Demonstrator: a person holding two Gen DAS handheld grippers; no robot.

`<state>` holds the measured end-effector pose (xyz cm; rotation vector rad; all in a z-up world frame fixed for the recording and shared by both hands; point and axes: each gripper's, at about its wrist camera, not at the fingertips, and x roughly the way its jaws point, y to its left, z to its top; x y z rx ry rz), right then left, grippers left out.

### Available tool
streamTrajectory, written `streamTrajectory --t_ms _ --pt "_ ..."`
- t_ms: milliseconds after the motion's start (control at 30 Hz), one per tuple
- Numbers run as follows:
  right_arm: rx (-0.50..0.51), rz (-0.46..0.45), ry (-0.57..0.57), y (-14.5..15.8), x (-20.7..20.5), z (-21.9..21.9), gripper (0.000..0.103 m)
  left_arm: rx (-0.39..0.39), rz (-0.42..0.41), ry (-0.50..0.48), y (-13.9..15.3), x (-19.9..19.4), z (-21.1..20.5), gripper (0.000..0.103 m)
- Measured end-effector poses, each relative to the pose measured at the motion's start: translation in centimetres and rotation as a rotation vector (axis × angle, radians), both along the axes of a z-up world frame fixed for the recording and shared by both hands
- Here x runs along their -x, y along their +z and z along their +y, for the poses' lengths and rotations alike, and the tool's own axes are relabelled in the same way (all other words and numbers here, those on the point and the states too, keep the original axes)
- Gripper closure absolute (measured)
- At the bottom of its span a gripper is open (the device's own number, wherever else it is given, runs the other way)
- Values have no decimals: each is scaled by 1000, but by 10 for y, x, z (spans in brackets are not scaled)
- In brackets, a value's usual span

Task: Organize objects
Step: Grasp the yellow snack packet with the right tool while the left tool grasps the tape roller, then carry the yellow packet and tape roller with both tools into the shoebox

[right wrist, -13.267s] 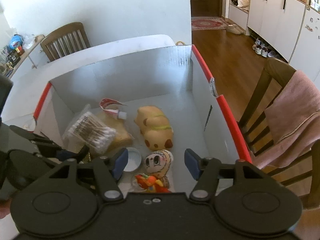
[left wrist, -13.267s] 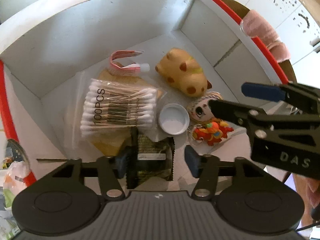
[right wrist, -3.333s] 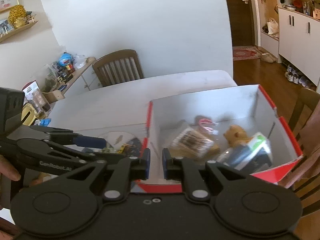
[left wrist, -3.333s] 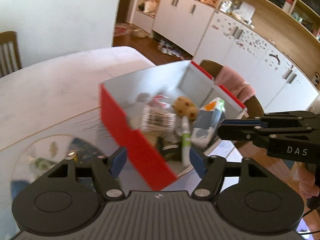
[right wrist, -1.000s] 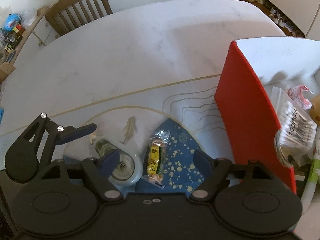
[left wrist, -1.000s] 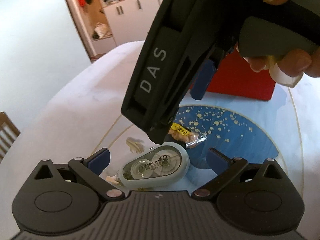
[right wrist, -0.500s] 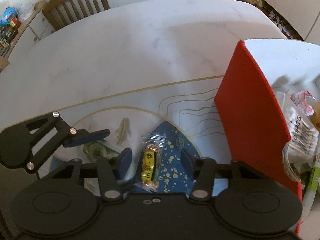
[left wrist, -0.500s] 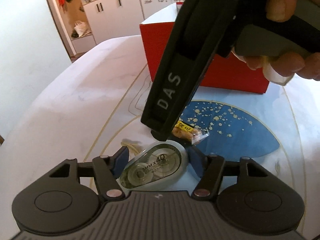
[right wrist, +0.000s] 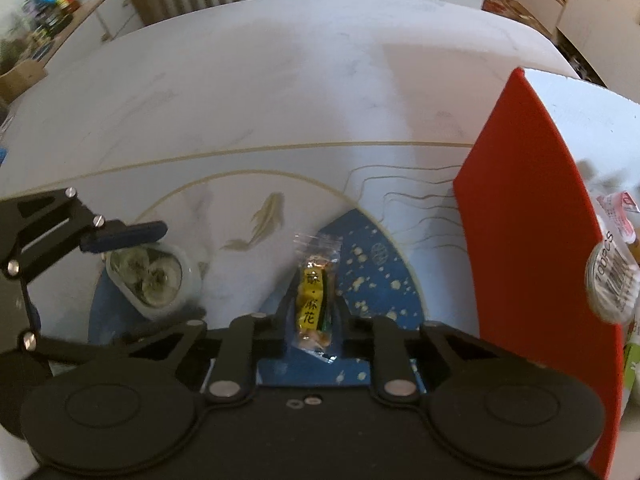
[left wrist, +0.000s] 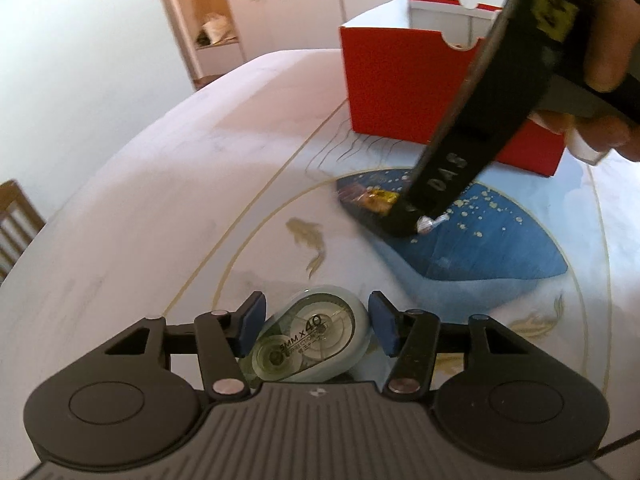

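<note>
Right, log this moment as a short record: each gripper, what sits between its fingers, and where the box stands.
left gripper: jaws closing around the correction tape, which lies on the table; pads not clearly pressing yet
right gripper: jaws closing on the yellow snack packet, pads at its sides
snack packet place: on the blue patch of the table
red box: on the table to the right of the packet, a cotton swab pack inside

A: How is the light?

B: Soft and rather dim in both views; the white table (right wrist: 320, 92) looks bluish-grey, with faint shadows under the grippers.

A: Sharpness?

B: Motion blur smears the red box (left wrist: 400, 80) and the background cabinets (left wrist: 288, 4). Fisheye bending curves the table's edges, and the corners go dark.
</note>
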<state>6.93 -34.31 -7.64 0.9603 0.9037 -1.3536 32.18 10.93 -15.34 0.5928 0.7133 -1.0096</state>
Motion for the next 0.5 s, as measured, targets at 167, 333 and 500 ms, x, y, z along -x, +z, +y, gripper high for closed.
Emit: streamTrajectory --t_ms 167,333,500 --pt "10 -23 45 5 -6 16 86 43 34 78 13 -4 0 75" --pt "1 -42 86 6 -10 32 86 41 63 61 15 -4 0 78" --pt "-5 -36 110 7 -11 51 86 39 68 -3 16 -5 1 75"
